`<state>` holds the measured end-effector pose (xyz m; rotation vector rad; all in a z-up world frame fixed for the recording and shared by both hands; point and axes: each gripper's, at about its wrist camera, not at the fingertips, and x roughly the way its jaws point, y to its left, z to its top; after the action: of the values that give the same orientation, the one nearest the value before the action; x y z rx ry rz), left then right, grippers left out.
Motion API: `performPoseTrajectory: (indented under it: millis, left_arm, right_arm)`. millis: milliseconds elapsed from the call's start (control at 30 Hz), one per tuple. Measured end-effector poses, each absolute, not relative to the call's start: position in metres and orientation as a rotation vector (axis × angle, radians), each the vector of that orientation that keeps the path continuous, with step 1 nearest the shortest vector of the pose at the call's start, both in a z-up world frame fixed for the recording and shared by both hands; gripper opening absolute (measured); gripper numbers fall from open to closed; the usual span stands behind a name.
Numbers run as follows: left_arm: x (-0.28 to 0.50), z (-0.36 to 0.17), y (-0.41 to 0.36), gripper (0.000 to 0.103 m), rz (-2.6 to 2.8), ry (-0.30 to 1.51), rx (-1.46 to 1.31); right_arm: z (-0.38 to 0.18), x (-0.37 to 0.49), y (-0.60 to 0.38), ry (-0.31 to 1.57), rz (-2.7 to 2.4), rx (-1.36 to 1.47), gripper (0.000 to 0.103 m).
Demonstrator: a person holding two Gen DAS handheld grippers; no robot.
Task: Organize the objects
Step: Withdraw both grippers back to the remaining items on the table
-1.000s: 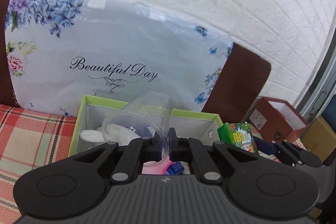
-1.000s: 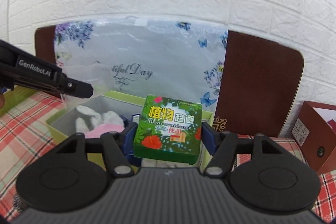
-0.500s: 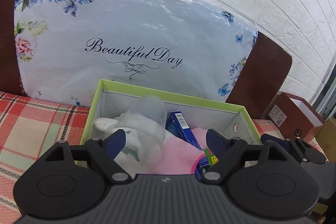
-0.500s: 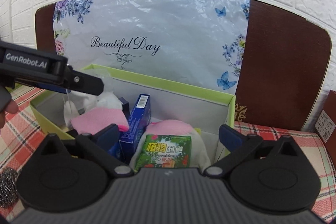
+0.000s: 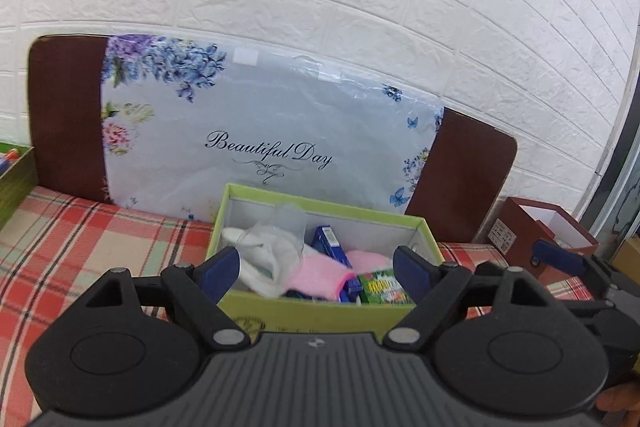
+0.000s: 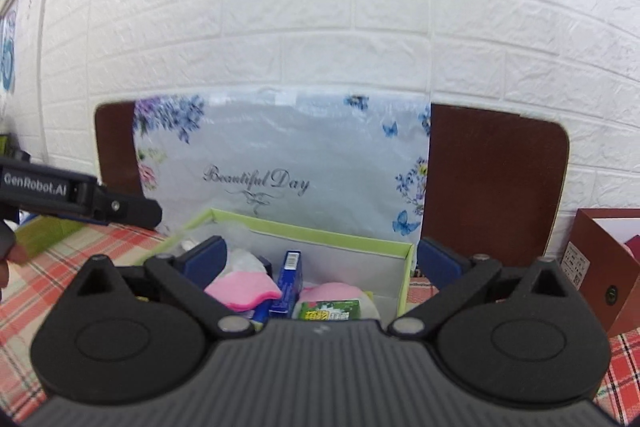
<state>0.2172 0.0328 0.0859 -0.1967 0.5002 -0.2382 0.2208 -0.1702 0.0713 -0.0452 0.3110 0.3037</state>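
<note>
A lime-green open box (image 5: 320,309) (image 6: 360,241) stands on the plaid cloth. Inside lie a clear plastic cup (image 5: 280,235) on its side, a white cloth (image 5: 262,267), a pink cloth (image 5: 320,277) (image 6: 244,287), a blue carton (image 5: 330,243) (image 6: 290,281) and a green printed packet (image 5: 384,291) (image 6: 330,309). My left gripper (image 5: 318,267) is open and empty, held just in front of the box. My right gripper (image 6: 320,259) is open and empty above the box's near side. The left gripper's body (image 6: 80,195) shows at the left of the right wrist view.
A floral "Beautiful Day" bag (image 5: 272,147) leans on a brown board (image 5: 468,179) against the white brick wall. A dark red box (image 5: 536,231) (image 6: 600,267) stands to the right. Another green box (image 5: 16,183) sits far left. The plaid cloth (image 5: 100,235) covers the table.
My left gripper let go of the clear cup and my right gripper let go of the green packet; both now lie in the box. Both grippers opened and drew back.
</note>
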Motion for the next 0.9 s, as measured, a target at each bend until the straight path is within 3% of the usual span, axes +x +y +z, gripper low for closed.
performPoseTrajectory:
  millis: [333, 700, 900]
  left_arm:
    - [0.124, 0.056, 0.032, 0.087, -0.221, 0.572, -0.22]
    - [0.078, -0.009, 0.031, 0.087, -0.074, 0.739, -0.163]
    - [0.073, -0.01, 0.042, 0.087, -0.031, 0.734, -0.148]
  right_arm:
    - [0.074, 0.116, -0.2, 0.272, 0.339, 0.018, 0.103]
    - [-0.003, 0.041, -0.207, 0.443, 0.338, 0.087, 0.103]
    - [-0.036, 0.032, -0.182, 0.515, 0.372, -0.087, 0.103]
